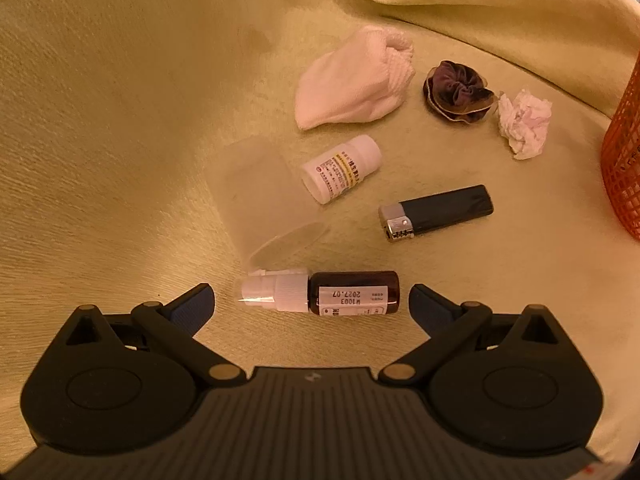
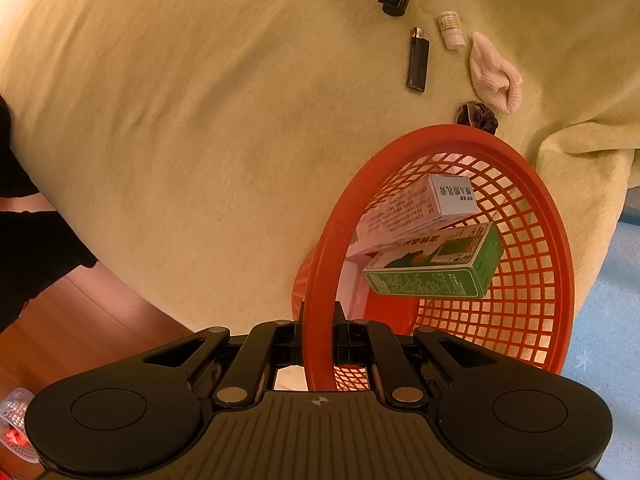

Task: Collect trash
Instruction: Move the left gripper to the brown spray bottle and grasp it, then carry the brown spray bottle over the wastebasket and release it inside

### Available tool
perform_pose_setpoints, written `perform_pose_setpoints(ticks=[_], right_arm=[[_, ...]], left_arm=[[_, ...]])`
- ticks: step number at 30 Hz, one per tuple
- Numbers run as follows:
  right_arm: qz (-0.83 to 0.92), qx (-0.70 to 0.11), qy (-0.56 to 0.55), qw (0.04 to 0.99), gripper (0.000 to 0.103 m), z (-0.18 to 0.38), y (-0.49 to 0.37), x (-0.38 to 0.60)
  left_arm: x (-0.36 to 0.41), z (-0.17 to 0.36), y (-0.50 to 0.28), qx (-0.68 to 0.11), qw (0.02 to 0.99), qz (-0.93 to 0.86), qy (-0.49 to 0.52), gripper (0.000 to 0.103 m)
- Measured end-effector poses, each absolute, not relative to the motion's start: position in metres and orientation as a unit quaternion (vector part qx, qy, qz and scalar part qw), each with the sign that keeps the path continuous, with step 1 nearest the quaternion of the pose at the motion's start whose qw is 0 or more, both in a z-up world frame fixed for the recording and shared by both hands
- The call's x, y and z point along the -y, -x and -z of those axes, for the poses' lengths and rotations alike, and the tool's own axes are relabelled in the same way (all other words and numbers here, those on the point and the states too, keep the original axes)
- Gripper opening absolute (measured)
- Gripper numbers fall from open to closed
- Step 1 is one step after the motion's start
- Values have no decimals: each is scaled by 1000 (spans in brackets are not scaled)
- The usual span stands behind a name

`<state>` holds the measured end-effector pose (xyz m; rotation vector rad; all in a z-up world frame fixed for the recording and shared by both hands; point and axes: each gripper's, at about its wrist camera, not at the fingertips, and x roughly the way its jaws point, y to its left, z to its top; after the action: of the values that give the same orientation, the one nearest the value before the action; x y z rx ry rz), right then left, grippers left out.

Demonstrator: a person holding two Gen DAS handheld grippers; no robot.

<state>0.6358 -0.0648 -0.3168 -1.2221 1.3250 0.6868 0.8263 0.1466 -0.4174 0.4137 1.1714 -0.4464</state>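
Brown glass spray bottle with a white cap (image 1: 320,293) lies sideways on the yellow blanket (image 1: 120,140), its long axis spanning the left gripper (image 1: 311,300)'s wide-open, empty jaws

Yellow-green plush blanket (image 2: 160,128) across most of both views, folded at upper right of the left wrist view. Reddish wood floor (image 2: 80,320) lower left; blue carpet (image 2: 612,320) lower right. Warm, dim lighting.

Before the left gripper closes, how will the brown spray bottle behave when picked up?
The brown spray bottle lies on its side, round, so it may roll on the blanket. Probably rigid and light. Its clear cap looks loose-fitting.
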Motion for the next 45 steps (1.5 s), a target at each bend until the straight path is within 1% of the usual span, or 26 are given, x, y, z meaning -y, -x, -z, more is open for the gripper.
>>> perform_pose_setpoints(ticks=[5, 13, 27, 31, 35, 45], right_arm=[[-293, -564, 520, 570, 4, 317, -636, 65], [-291, -565, 518, 572, 4, 317, -636, 65], [-293, -564, 520, 571, 4, 316, -635, 66], [-296, -562, 523, 569, 4, 316, -633, 66], [-297, -559, 528, 566, 4, 316, -630, 66], [-303, -549, 543, 559, 4, 317, -625, 63]], left_arm=[[-148, 420, -830, -547, 789, 207, -187, 100], [-145, 422, -832, -551, 783, 214, -193, 88], [-150, 414, -826, -557, 773, 227, -202, 86], [-153, 401, -816, -555, 772, 235, -202, 86], [-149, 376, -803, -543, 770, 258, -212, 86], [-113, 304, -769, -480, 769, 350, -236, 86]])
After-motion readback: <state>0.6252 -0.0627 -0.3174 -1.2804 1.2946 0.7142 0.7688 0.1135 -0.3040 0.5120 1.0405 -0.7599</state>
